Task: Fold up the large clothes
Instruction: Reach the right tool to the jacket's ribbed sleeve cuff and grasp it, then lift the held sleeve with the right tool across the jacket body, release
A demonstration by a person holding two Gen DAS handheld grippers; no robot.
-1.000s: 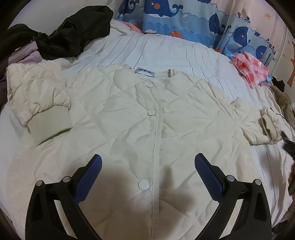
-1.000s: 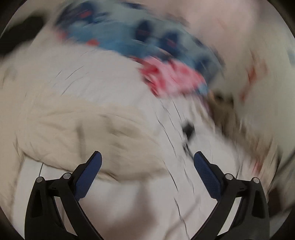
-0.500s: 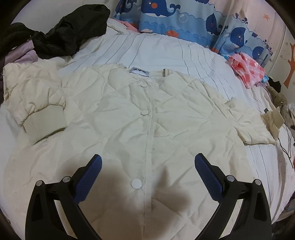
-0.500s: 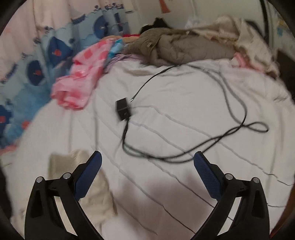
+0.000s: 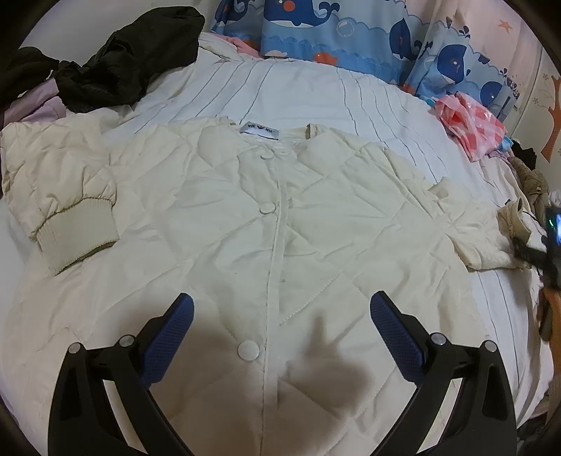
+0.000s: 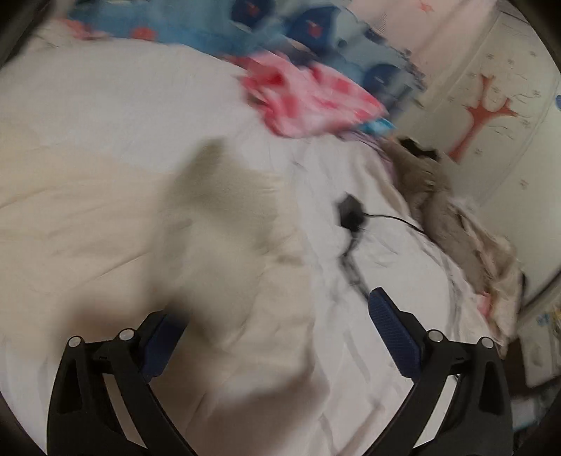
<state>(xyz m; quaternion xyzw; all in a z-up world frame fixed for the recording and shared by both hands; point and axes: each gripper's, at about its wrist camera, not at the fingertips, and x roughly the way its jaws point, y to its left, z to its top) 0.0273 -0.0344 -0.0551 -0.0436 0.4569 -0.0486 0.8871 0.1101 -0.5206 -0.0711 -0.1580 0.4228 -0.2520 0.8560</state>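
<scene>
Jacket: a cream quilted jacket (image 5: 280,224) lies flat on the bed (image 5: 315,91), front side up, snaps closed along the middle, collar label toward the far side
Left sleeve: the sleeve (image 5: 59,196) is bent in at the body's edge, its ribbed cuff (image 5: 79,235) resting beside the chest panel
Right sleeve: the other sleeve (image 5: 470,224) reaches out to the side; in the right wrist view it shows only as a blurred cream mass (image 6: 175,245)
Left claw: the left claw (image 5: 280,333) hovers over the lower front of the jacket, both fingers wide apart, holding nothing
Right claw: the right claw (image 6: 277,329) is also spread wide and holds nothing; the blurred cream cloth covers part of its left finger, and I cannot tell if it touches
Step in hand: I judge the jacket is spread and the folding proper is not yet done; the right claw seems to approach the outstretched sleeve
Next move: it calls for closing on the sleeve near the cuff and carrying it across the chest
Around: a black garment (image 5: 129,52), a whale-print blanket (image 5: 350,31), a pink cloth (image 5: 470,122), a charger with cable (image 6: 350,214)
</scene>
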